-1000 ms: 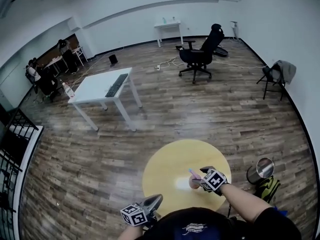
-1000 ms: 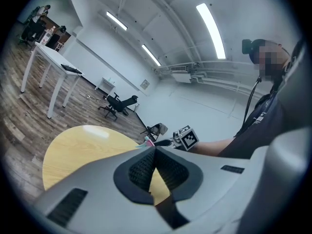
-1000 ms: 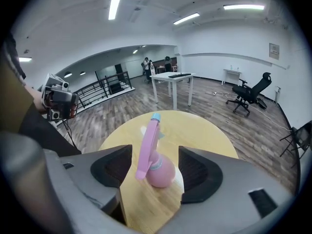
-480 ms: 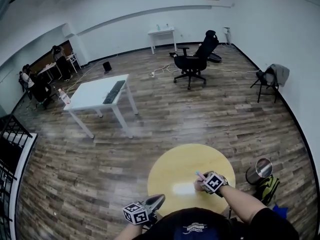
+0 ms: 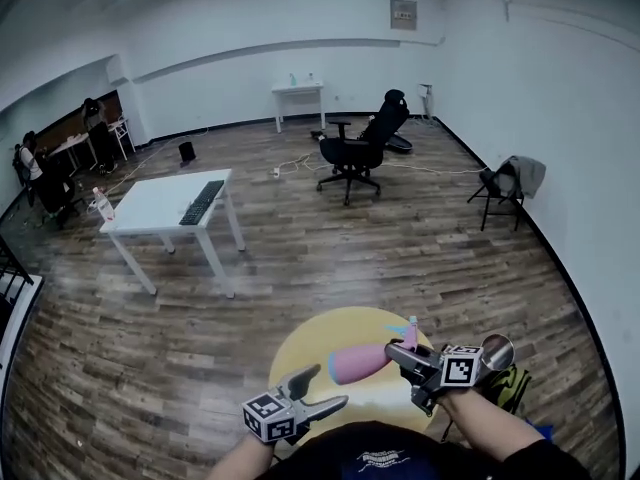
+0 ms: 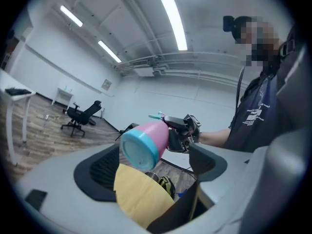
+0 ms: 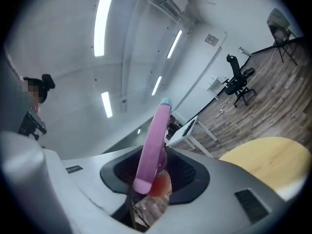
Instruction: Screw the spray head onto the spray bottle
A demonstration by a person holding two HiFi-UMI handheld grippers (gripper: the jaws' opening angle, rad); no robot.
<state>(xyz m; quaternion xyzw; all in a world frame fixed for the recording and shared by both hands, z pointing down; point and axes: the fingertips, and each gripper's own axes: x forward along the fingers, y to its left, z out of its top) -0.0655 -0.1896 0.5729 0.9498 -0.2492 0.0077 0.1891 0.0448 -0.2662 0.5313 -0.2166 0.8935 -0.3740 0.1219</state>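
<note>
Where the bottle (image 5: 355,366) was: in the air over the round yellow counter (image 5: 300,343), lying about level and clear of its top.
Bottle: a rounded pink body, narrowing toward the neck, with a teal base that faced the left hand-held gripper (image 5: 322,390).
Spray head (image 5: 406,332): pink with a teal tip, sitting at the bottle's neck end; a long pink part of it ran up between the right jaws. How far it was screwed on could not be told.
Right hand-held gripper (image 5: 398,358): its jaws had just been closing and were clamped on the bottle at the neck, standing partway apart around it.
Left hand-held gripper: its jaws had just been opening and stood spread wide, with nothing pressed between the pads. It sat low by the counter's near edge, apart from the bottle.
Room: a wood floor (image 5: 420,248), with a white table (image 5: 150,208) and a black chair (image 5: 355,153) well beyond the counter.
</note>
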